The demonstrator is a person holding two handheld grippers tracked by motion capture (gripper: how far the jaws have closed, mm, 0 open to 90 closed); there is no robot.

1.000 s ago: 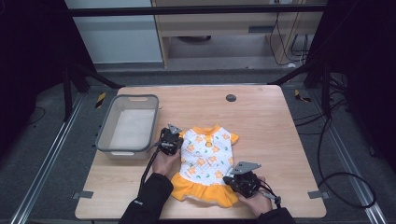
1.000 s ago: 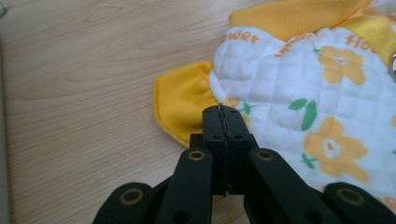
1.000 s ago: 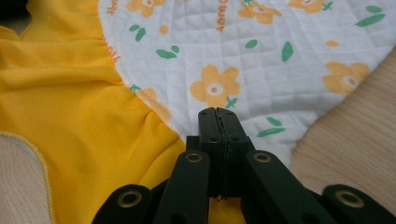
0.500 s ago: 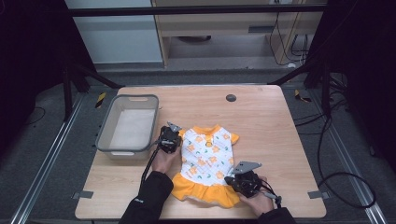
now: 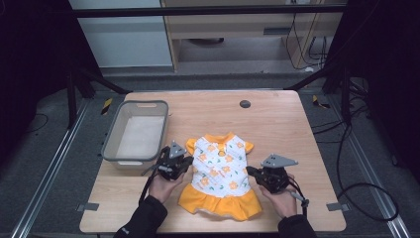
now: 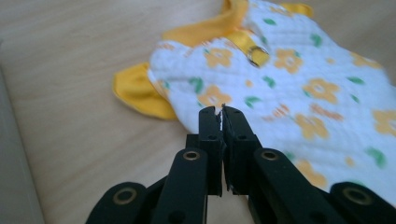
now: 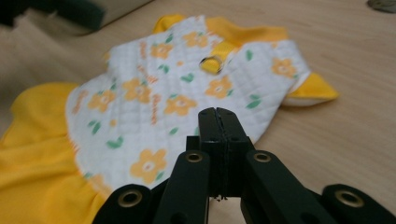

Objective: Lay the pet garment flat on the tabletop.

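Note:
A small dress [image 5: 220, 168], white with orange flowers, a yellow collar, sleeves and skirt, lies flat on the wooden table [image 5: 277, 124] with its collar pointing away from the person. My left gripper [image 5: 189, 161] is at the dress's left side. In the left gripper view its jaws [image 6: 221, 110] are pressed together at the edge of the white cloth [image 6: 289, 84], just below the yellow sleeve. My right gripper [image 5: 249, 171] is at the dress's right side. Its jaws [image 7: 216, 111] are closed at the hem of the bodice [image 7: 154, 93].
A grey plastic bin [image 5: 111, 144] stands on the table's left part, close beside the left gripper. A small black disc [image 5: 244, 104] sits in the tabletop behind the dress. Bare wood lies right of and behind the dress.
The right gripper has shifted right and a little away from the person. The left gripper has come slightly nearer the person. The dress now lies straighter and flatter.

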